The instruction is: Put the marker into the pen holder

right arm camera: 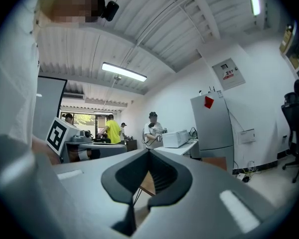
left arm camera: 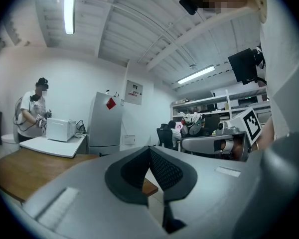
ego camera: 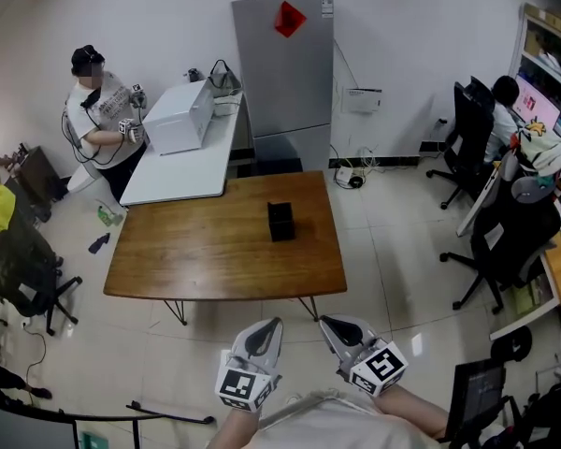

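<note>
A black pen holder [ego camera: 281,221] stands on the brown wooden table [ego camera: 196,260], right of its middle. No marker shows in any view. My left gripper [ego camera: 275,323] and my right gripper [ego camera: 323,321] hang side by side in front of the table's near edge, well short of the holder. Both are shut, their tips meeting with nothing between them. In the left gripper view the left gripper [left arm camera: 149,148] points over the table's corner [left arm camera: 148,187]. In the right gripper view the right gripper [right arm camera: 149,152] points toward the room, with a strip of table [right arm camera: 147,183] behind its jaws.
A white table [ego camera: 182,162] with a white microwave [ego camera: 179,116] adjoins the far left, where a person [ego camera: 100,120] stands. A grey fridge [ego camera: 282,68] is behind the wooden table. Black office chairs [ego camera: 510,237] and a seated person [ego camera: 505,110] fill the right side.
</note>
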Motion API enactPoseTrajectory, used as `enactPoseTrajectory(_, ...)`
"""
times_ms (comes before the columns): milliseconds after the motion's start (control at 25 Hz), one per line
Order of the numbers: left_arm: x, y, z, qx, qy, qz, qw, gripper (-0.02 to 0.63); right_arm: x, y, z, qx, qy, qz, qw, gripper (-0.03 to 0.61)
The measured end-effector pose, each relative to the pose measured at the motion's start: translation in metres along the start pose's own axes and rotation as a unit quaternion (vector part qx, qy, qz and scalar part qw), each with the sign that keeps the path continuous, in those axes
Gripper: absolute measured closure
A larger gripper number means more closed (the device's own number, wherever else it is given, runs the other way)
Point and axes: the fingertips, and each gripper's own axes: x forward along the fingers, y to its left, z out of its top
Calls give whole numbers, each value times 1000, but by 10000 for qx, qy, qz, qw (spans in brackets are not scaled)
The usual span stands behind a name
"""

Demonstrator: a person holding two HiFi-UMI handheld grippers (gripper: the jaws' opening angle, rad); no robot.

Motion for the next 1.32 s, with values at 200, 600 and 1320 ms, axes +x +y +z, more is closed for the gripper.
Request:
enactPoseTrajectory(200,-5,5,0,-35,47,24,10000,601,6,10,-1,-99,28,54,9999,577)
enactPoseTrajectory(600,-8,9,-8,-142,-2,11,9999,601,10,12,-10,-89,203,33,9997,577)
enactPoseTrajectory(1320,-11,13,-2,-122,-45,95,9999,601,13,15,-11,-101,176,98,9997,577)
